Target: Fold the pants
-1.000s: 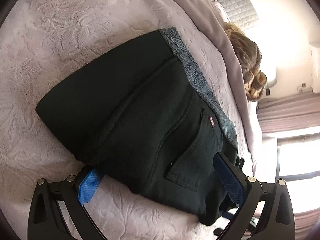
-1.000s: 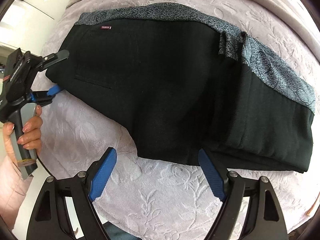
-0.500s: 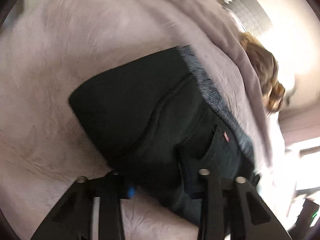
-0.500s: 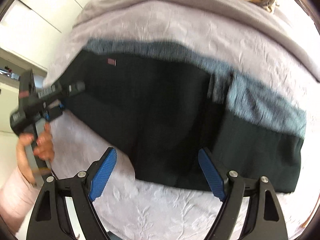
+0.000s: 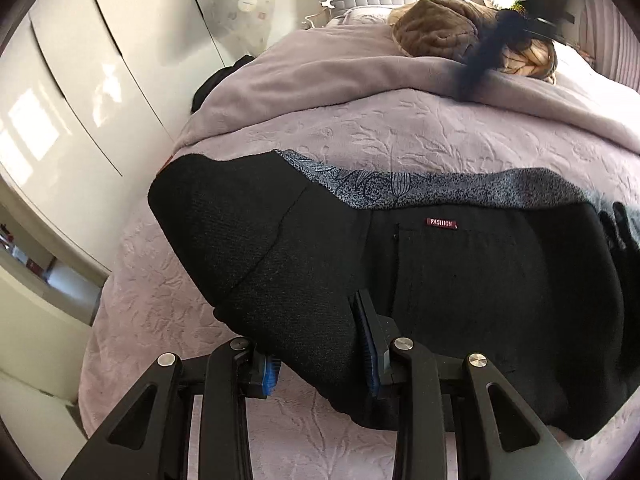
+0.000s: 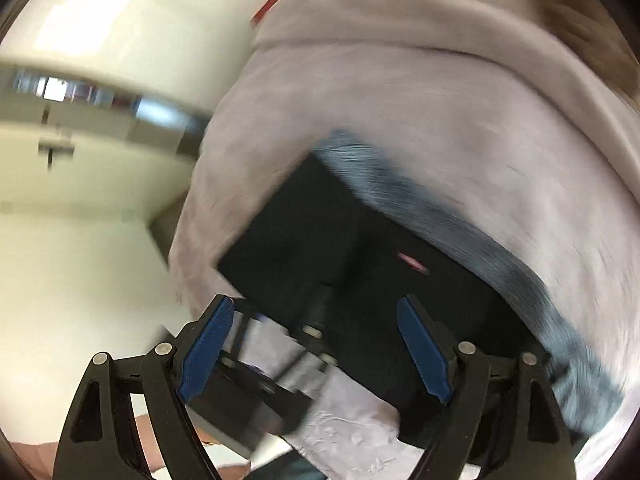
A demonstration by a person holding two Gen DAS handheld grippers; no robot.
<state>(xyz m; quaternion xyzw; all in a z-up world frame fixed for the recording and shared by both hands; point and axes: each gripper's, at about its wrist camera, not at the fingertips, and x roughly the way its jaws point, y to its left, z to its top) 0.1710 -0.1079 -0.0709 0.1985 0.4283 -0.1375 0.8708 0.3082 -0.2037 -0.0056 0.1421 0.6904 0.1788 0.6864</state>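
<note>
Black pants (image 5: pixel 460 288) with a grey patterned side stripe (image 5: pixel 440 188) and a small red label (image 5: pixel 440 223) lie folded on a mauve bedspread (image 5: pixel 400 136). My left gripper (image 5: pixel 320 350) is shut on the near edge of the pants, a thick fold between its blue pads. In the blurred right wrist view the pants (image 6: pixel 360 248) show again. My right gripper (image 6: pixel 316 356) is open and empty, hovering above the left gripper (image 6: pixel 280 376) and the pants' near edge.
A brown quilted cushion (image 5: pixel 440 24) and a folded mauve blanket (image 5: pixel 320 68) lie at the bed's far end. White wardrobe doors (image 5: pixel 80 80) stand to the left, close to the bed edge. A dark blurred shape (image 5: pixel 480 60) crosses the upper right.
My left gripper closed on the near edge of the pants and swung round to face the headboard. My right gripper stayed open and swept left, over the left gripper.
</note>
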